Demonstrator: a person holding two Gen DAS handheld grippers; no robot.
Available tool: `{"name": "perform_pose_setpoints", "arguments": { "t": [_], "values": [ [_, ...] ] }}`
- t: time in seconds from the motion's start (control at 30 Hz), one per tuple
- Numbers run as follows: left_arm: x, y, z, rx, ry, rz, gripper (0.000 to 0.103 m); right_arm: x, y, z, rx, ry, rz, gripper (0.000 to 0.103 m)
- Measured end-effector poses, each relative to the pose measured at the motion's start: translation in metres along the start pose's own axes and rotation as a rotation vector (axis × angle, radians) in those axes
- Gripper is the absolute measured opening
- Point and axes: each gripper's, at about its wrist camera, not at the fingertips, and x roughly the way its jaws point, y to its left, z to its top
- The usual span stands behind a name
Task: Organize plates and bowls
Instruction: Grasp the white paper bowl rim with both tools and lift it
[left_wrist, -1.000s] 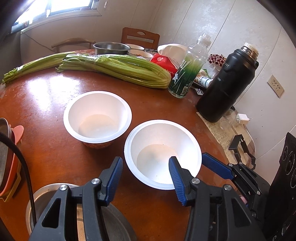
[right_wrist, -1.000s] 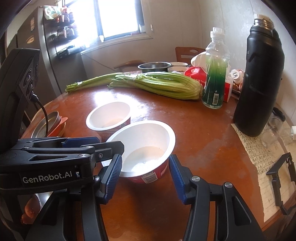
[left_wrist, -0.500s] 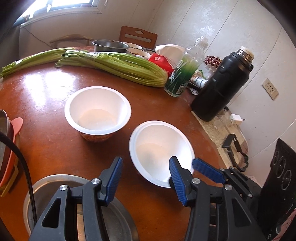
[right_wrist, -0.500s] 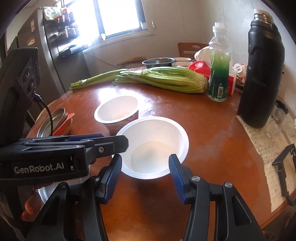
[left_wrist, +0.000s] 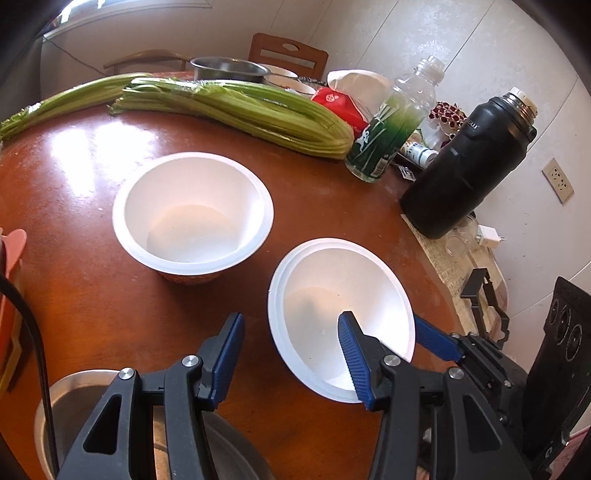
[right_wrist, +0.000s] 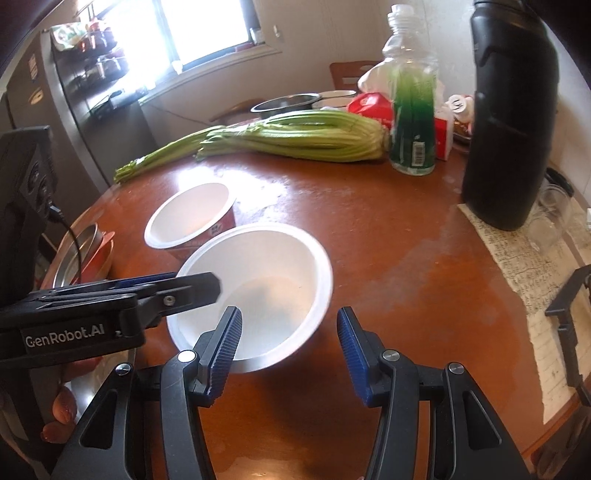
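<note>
Two white foam bowls sit on the round brown table. The near bowl (left_wrist: 341, 314) (right_wrist: 258, 291) is tilted, its rim between the fingers of both grippers. My left gripper (left_wrist: 291, 336) is open, with its right finger inside the bowl. My right gripper (right_wrist: 290, 334) is open, with its left finger over the near rim. The far bowl (left_wrist: 194, 218) (right_wrist: 190, 214) stands upright and free. A steel plate (left_wrist: 74, 413) lies under my left gripper. More plates (right_wrist: 83, 251) are stacked at the table's left edge.
Celery bunches (left_wrist: 240, 107) lie across the far side. A green bottle (left_wrist: 391, 125), a black flask (left_wrist: 469, 162), a red pack and steel pans stand at the back right. A paper sheet (right_wrist: 528, 273) and a black clip (right_wrist: 569, 314) lie at the right edge.
The near bowl has tipped from flat to tilted and shifted right in the left wrist view. Both grippers have closed in on its rim and stay open.
</note>
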Motion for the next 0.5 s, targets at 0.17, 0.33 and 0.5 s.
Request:
{"name": "perform_pose_setpoints", "arguments": {
  "t": [0.17, 0.33, 0.5],
  "values": [
    [0.0, -0.004, -0.001, 0.001, 0.003, -0.073, 0.052, -0.003, 0.014, -0.001, -0.049, -0.019, 0.007, 0.056],
    [-0.016, -0.006, -0.003, 0.014, -0.032, -0.074, 0.052, -0.013, 0.023, 0.002, -0.065, -0.047, 0.006, 0.056],
    [-0.039, -0.009, -0.008, 0.035, -0.077, -0.058, 0.052, -0.028, 0.037, 0.002, -0.088, -0.077, 0.014, 0.056]
  ]
}}
